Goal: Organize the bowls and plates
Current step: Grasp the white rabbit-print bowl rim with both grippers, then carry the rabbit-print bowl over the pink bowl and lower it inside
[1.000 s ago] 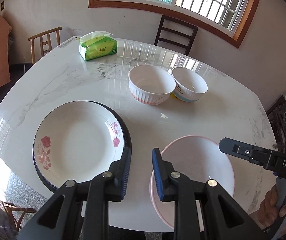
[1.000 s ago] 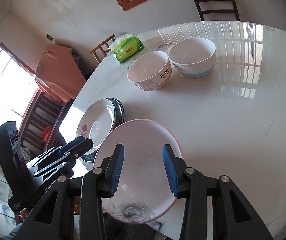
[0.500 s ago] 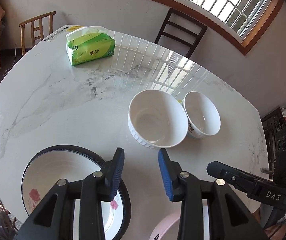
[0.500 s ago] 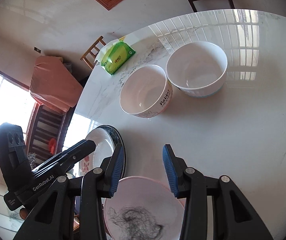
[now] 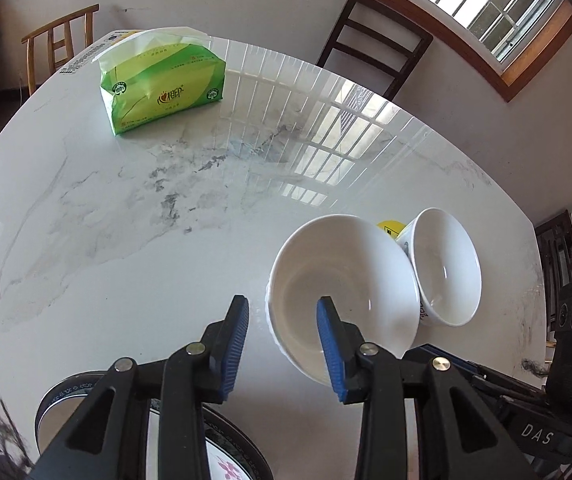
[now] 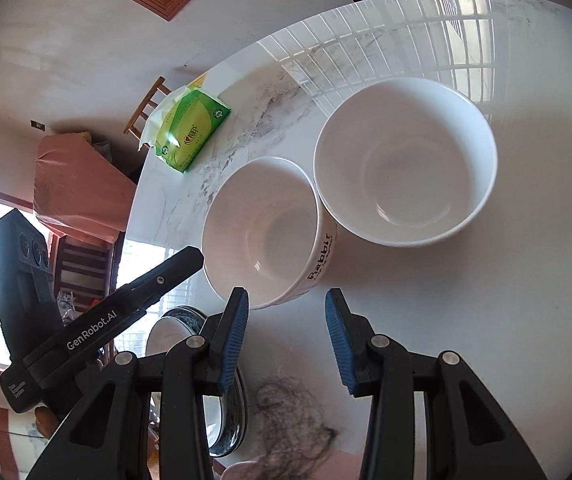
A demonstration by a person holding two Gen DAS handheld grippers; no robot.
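Observation:
Two white bowls stand side by side on the marble table [image 5: 126, 240]. The ribbed "Rabbit" bowl [image 5: 341, 292] [image 6: 266, 232] is the nearer one; the second bowl [image 5: 445, 268] [image 6: 405, 160] touches it. My left gripper [image 5: 282, 320] is open and empty, its jaws astride the near left rim of the ribbed bowl. My right gripper [image 6: 286, 312] is open and empty, just short of the ribbed bowl's near side. A flowered plate on a dark-rimmed plate [image 5: 226, 464] [image 6: 174, 328] lies under the left gripper. The pink plate [image 6: 246, 470] shows only as an edge below.
A green tissue pack [image 5: 162, 84] [image 6: 190, 136] lies at the table's far left. Wooden chairs [image 5: 377, 44] stand around the far side. A dark tangle of hair [image 6: 289, 416] lies on the table near my right gripper. A yellow object [image 5: 391, 228] sits behind the bowls.
Both grippers have moved forward from over the plates to the bowls. The plates have slid to the bottom of both views. Both grippers stayed open.

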